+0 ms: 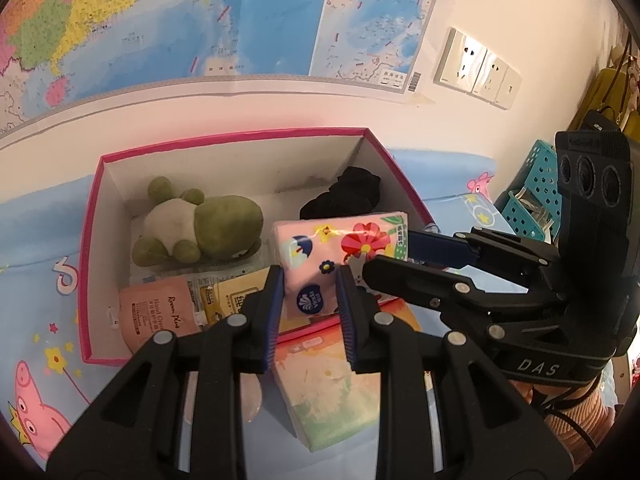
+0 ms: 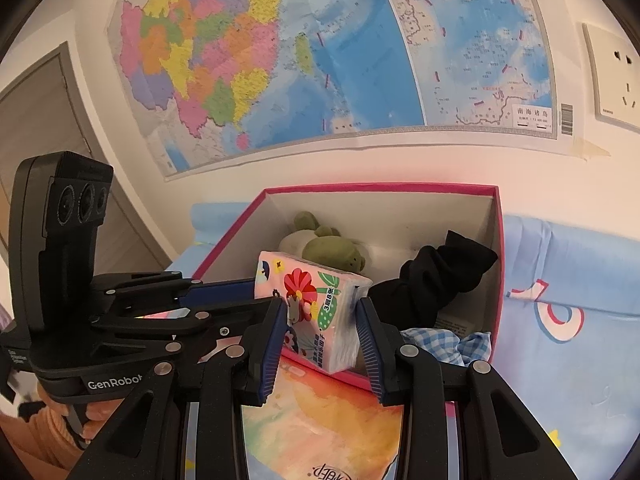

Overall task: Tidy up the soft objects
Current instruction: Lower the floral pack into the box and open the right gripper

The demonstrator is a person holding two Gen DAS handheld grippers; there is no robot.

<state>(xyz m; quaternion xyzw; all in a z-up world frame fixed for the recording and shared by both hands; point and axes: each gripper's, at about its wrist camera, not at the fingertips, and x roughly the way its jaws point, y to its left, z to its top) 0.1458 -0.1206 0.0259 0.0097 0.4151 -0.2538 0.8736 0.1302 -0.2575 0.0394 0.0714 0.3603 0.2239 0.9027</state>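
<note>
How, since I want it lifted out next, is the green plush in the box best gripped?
Pinch the green plush across its rounded head, coming straight down through the pink box's open top: it lies low on the floor, and the walls block any sideways approach.

Hand cream pouch (image 1: 154, 312) partly hidden

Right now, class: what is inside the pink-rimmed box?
Inside the pink-rimmed box lie a green plush frog, a black cloth, a hand cream sachet and a checked cloth. The held tissue pack covers part of the floor.
</note>
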